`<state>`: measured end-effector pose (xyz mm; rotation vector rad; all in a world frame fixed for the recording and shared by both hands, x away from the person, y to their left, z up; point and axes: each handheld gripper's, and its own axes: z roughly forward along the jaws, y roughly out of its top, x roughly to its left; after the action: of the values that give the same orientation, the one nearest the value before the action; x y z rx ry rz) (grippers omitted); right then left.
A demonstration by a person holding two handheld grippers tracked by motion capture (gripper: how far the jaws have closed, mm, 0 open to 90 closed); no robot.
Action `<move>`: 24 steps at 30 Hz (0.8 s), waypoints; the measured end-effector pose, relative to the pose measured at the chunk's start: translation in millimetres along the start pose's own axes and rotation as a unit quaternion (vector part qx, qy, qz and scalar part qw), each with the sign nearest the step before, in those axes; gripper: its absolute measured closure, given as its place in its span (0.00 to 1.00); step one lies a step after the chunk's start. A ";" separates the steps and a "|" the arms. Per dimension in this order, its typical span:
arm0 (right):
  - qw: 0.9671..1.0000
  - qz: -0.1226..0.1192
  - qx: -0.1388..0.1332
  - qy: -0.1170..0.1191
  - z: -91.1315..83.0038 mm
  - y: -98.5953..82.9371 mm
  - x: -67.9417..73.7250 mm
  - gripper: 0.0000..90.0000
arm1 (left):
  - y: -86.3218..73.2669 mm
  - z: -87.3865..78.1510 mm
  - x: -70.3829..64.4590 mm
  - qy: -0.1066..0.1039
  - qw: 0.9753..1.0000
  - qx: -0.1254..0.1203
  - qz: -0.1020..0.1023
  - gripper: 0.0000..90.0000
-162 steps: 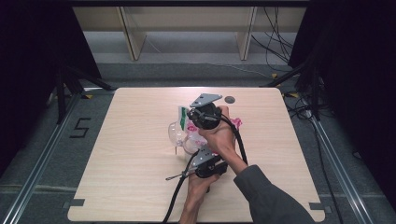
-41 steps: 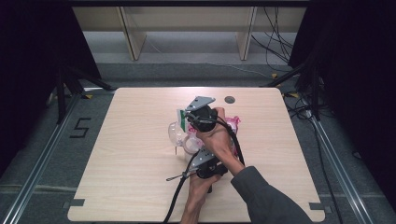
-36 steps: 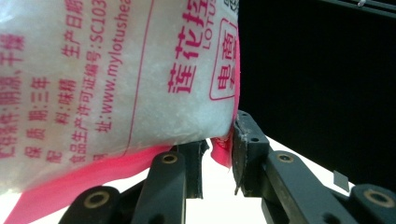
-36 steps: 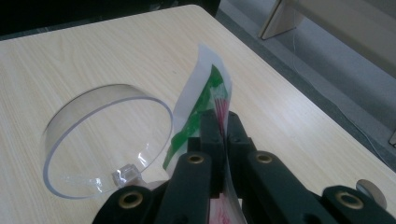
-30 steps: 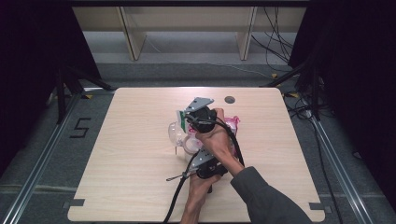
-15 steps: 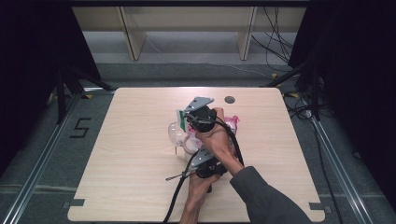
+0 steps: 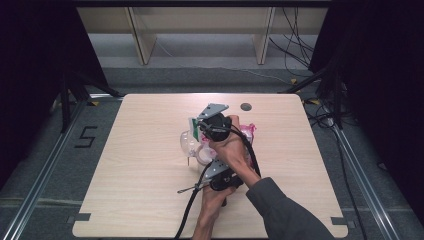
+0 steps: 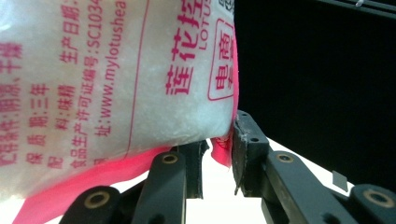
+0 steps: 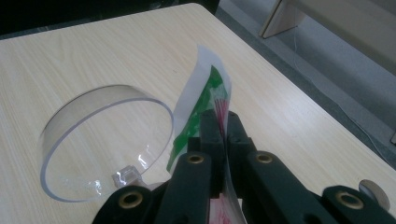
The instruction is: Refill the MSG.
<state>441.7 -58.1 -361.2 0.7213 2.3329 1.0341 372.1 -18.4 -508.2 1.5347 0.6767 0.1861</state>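
A bag (image 8: 116, 70) of white crystals with pink print stands over my left gripper (image 8: 219, 163), whose narrowly parted jaws pinch its pink bottom corner. My right gripper (image 9: 223, 121) is shut on the bag's thin green, white and red edge (image 9: 205, 88). A clear round container (image 9: 107, 140) lies on its side just left of that edge. In the high view, mid-table, the right gripper (image 7: 202, 127) sits above the left gripper (image 7: 212, 167). The container (image 7: 190, 142) is at their left, and the pink bag (image 7: 247, 131) shows at their right.
The wooden table (image 7: 140, 200) has bare surface on all sides of the hands. A dark round disc (image 7: 245, 106) lies near its far edge, also seen as the disc (image 9: 371, 189). Shelf legs and cables stand beyond the table.
The right gripper has shifted slightly down and left with the bag edge since the earliest frame. Over the last second nothing visibly moved.
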 end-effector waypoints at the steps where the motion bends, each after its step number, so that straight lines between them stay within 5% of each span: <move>1: 1.000 -0.001 0.001 -0.001 0.1 0.1 0.1 1.00 | -0.3 0.0 0.0 0.000 1.000 0.000 0.000 0.83; 24: 1.000 0.004 0.010 0.002 2.3 1.4 3.0 1.00 | 0.8 -1.7 0.4 0.001 1.000 -0.001 0.001 0.83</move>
<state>441.3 -54.2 -362.2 0.7379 2.3482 1.0184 371.7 -16.7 -507.4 1.5332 0.6767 0.1891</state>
